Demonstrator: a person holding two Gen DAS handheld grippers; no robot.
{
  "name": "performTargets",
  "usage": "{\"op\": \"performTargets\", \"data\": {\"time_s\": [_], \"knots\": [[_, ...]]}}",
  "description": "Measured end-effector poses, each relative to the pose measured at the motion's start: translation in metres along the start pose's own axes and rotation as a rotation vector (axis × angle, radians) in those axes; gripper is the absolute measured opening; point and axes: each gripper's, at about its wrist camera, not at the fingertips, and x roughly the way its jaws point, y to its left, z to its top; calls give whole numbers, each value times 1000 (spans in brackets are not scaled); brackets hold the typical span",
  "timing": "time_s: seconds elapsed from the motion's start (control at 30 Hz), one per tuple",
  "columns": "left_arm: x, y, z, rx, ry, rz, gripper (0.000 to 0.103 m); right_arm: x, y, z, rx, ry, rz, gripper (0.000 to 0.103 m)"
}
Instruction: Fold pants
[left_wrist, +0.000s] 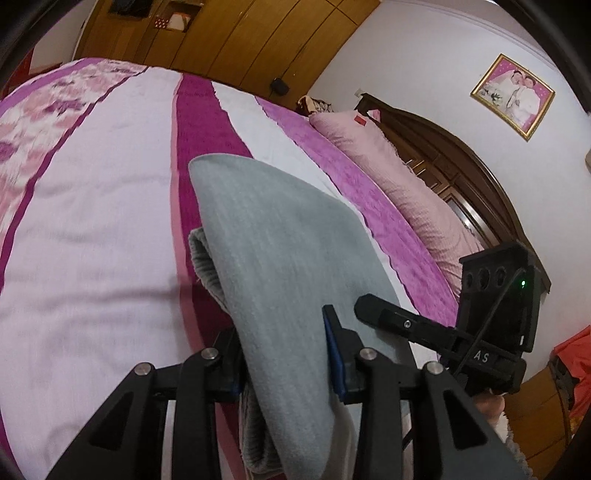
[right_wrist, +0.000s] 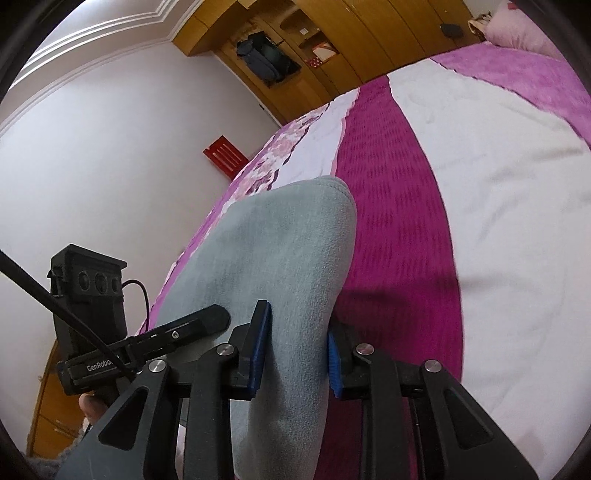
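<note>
Bedroom with wood wardrobes at 12 o'clock; striped pink-and-magenta bedspread underneath. Grey pants held up over bed, bunched between both tongs. Left gripper partly closed, pinching folded fleece; ribbed cuff peeking out at 9 o'clock. Right gripper likewise narrowed onto cloth, other tongs visible at 8 o'clock. Probably light, soft, floppy, slightly grippy; likely to sag and unfold. Best pinched near edges or waistband, through all layers.

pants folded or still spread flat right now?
Folded, at least doubled: the grey pants show stacked layers at their left edge, pinched between both grippers, left and right.
</note>
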Motion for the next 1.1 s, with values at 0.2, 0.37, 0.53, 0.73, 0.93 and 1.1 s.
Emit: {"op": "performTargets", "data": {"time_s": [0.2, 0.37, 0.53, 0.73, 0.93, 1.1], "knots": [[35, 11, 38, 27, 5, 7, 37, 25, -20, 34, -7, 10, -29, 25], [63, 24, 59, 30, 3, 12, 37, 46, -40, 57, 4, 14, -39, 25], [86, 35, 80, 41, -6, 15, 37, 61, -55, 76, 8, 13, -46, 25], [125, 54, 100, 61, 17, 19, 37, 92, -82, 89, 23, 33, -82, 25], [168, 81, 96, 58, 56, 39, 37, 123, -111, 79, 34, 68, -112, 25], [177, 92, 92, 40, 53, 3, 40, 123, -133, 69, 95, 29, -20, 26]]}}
